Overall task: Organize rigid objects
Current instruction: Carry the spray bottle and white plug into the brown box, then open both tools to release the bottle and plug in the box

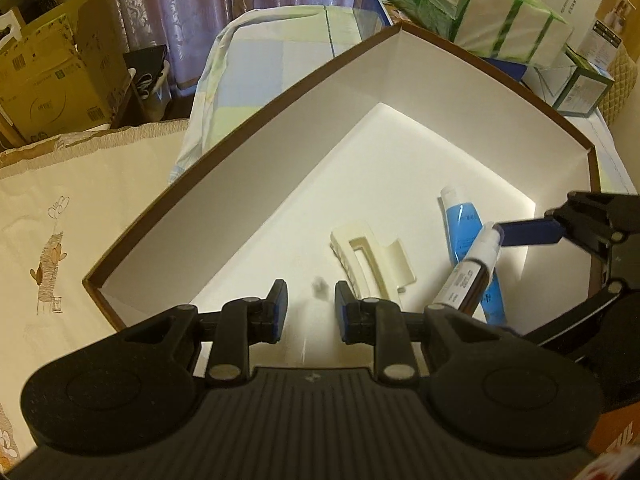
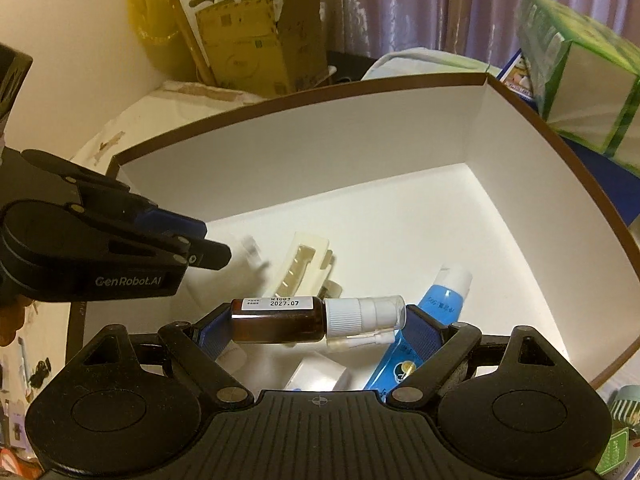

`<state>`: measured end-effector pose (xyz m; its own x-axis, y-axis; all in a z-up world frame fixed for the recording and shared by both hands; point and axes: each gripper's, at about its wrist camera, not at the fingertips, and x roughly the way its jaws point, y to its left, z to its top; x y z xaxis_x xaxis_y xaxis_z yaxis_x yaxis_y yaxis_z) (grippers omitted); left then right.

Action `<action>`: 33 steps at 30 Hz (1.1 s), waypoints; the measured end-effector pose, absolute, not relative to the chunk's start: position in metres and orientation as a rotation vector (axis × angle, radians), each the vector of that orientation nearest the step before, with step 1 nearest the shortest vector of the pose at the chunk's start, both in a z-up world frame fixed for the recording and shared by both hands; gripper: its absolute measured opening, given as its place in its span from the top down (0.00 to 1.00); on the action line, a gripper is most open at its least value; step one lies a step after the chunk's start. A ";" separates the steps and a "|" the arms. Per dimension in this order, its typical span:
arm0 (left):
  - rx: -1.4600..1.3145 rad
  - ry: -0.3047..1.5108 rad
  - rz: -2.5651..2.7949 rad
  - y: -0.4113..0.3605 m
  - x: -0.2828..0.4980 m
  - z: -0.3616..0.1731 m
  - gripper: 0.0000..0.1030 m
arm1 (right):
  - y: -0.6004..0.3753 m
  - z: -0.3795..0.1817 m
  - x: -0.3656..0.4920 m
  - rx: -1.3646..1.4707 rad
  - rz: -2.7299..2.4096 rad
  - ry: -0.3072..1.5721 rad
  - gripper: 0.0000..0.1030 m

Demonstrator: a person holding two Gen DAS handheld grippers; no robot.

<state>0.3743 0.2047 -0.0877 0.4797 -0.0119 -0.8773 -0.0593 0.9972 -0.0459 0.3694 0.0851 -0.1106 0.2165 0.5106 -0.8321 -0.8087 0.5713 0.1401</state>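
Pinched end to end in the right tool [image 2: 318,322], a brown spray bottle [image 2: 280,320] hangs over the box [image 2: 304,80], not yet released beside the clip [image 1: 370,258] and tube [image 1: 464,224], while the left tool [image 1: 310,304] looks pressed together and empty.

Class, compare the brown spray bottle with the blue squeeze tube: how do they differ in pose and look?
The brown spray bottle is clamped end to end in the right gripper's jaws; the blue squeeze tube lies loose on the floor of the white box. The bottle is a round cylinder with a printed label; the tube looks flattened. Both have white tops.
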 end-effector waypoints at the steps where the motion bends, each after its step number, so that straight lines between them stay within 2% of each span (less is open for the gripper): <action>1: -0.072 1.071 0.029 0.205 0.375 -0.087 0.78 | 0.086 -0.112 0.371 -0.360 0.939 0.987 0.16; 20: -0.069 1.048 0.035 0.201 0.359 -0.076 0.65 | 0.074 -0.100 0.357 -0.324 0.932 0.974 0.11; 33: -0.068 0.994 0.032 0.192 0.335 -0.053 0.64 | 0.053 -0.081 0.340 -0.275 0.901 0.945 0.11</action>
